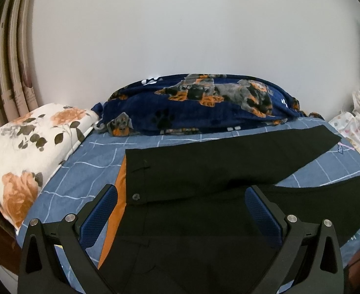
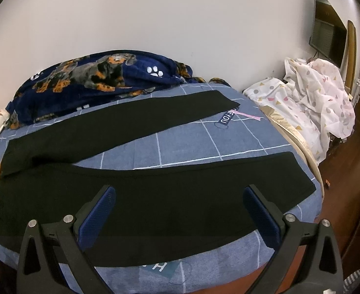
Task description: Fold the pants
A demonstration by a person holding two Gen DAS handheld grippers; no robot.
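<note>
- Left gripper [image 1: 181, 191], lower centre of the left wrist view: jaws spread wide, blue pads [image 1: 98, 218] bare, nothing grasped; poised above the waist end of the pants.
- Right gripper [image 2: 178, 192], lower centre of the right wrist view: jaws likewise released and wide apart, nothing between the pads; poised above the nearer leg.
- Black pants [image 2: 140, 196] spread flat on the bed, legs parted in a V: far leg running toward the upper right of the right wrist view, near leg crossing the middle of the frame to the right edge of the mattress.
- Waistband button [image 1: 136, 196] visible at centre left of the left wrist view, with an orange strip [image 1: 121, 188] just beside the waist edge.
- Blue checked sheet [image 2: 180, 144] showing between the two legs.
- Navy dog-print blanket [image 1: 204, 103] bunched along the far side against the white wall.
- Floral pillow [image 1: 28, 152] at left of the left wrist view.
- White patterned cloth [image 2: 319, 98] heaped at upper right of the right wrist view, beyond the bed edge.
</note>
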